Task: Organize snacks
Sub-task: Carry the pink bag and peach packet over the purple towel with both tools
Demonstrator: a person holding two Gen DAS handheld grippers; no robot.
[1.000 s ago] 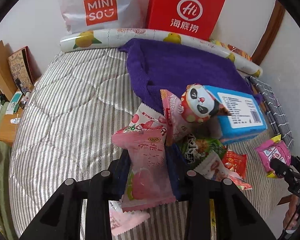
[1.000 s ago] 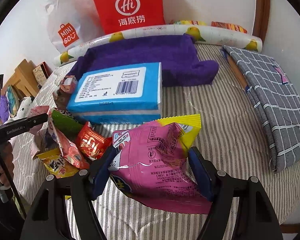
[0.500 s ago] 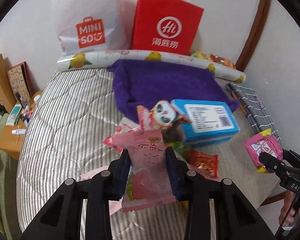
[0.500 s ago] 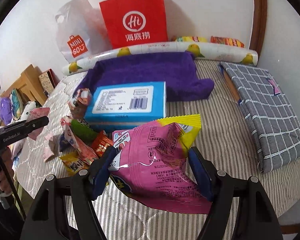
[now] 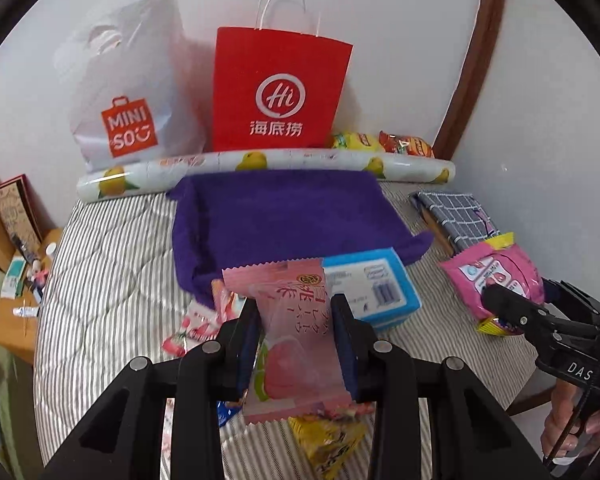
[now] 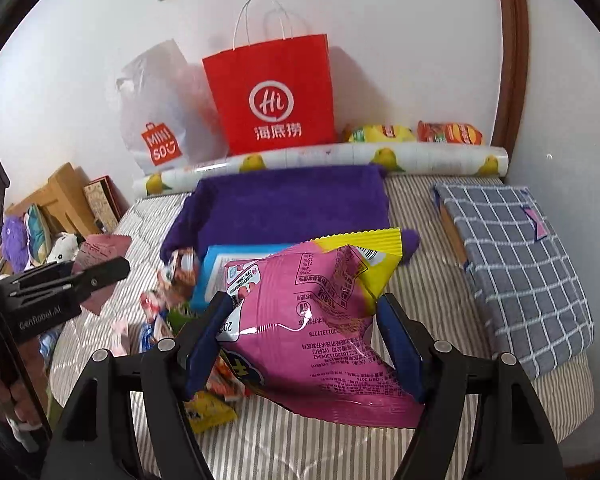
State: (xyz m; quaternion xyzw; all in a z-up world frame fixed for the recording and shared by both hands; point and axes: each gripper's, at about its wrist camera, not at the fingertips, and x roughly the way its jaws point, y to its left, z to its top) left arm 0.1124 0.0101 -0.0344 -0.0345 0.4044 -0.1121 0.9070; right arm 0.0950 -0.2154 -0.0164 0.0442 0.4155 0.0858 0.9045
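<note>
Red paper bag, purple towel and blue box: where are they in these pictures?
red paper bag (image 5: 280,92), left wrist view, on its front panel.
purple towel (image 5: 284,216), left wrist view, on its flat middle.
blue box (image 5: 374,286), left wrist view, on its white label.

Left tongs (image 5: 296,332) clamp a pale pink snack packet (image 5: 296,344) above the striped bed (image 5: 112,280).

Both wrist views look steeply down, sharing the striped bed (image 5: 112,248).

A home bedroom (striped quilted bed (image 5: 112,264), shopping bags (image 5: 278,92)).
</note>
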